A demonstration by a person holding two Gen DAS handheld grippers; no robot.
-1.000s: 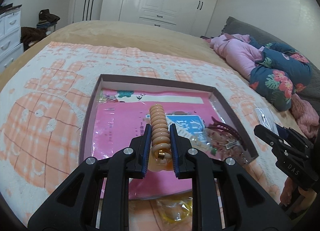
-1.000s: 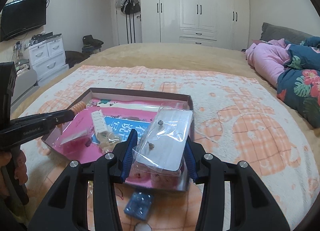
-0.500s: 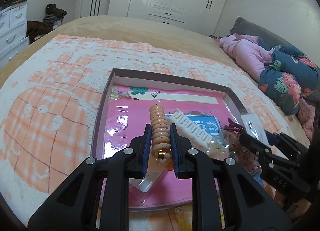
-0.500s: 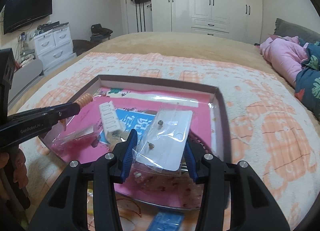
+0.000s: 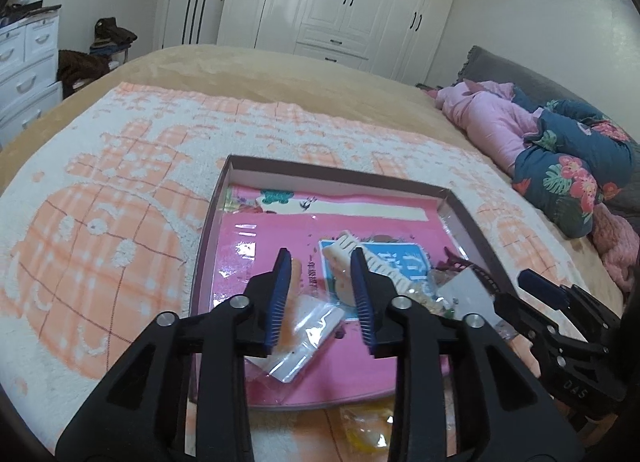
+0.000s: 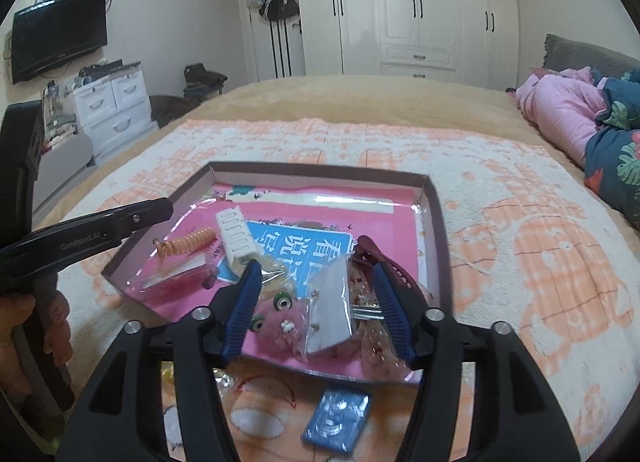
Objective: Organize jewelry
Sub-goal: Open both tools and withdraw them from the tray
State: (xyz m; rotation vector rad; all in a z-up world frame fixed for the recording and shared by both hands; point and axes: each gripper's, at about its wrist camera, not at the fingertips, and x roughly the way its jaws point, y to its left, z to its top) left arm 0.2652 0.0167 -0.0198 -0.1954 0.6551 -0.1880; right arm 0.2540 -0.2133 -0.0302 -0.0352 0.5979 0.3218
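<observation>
So both tools have just been opening over the shallow box [image 6: 434,222] on the bed, and each one has let its piece go. The left tool [image 5: 320,298] has its jaws parted a bit with nothing pinched; the orange coil hair tie [image 6: 188,244] now lies inside the box near its left wall, resting on a clear bag. The right tool [image 6: 316,306] stands fairly wide, and the bagged earring card [image 6: 330,304] sits between its pads, tipped up on the pile at the box's near edge, with no pad pressing on it as far as I can tell. A white comb-like clip [image 6: 236,236] and a dark red claw clip [image 6: 384,258] are already in the box, toward its middle. If it were me, I'd lift both tools straight up and back so a pad doesn't snag the plastic and drag the card out again. Still outside the box, just in front of its near wall, are a blue packet [image 6: 336,420] and a yellowish bag [image 5: 368,428], so those look like the next pickups. Grab them by a flat edge, since slick plastic slips.
</observation>
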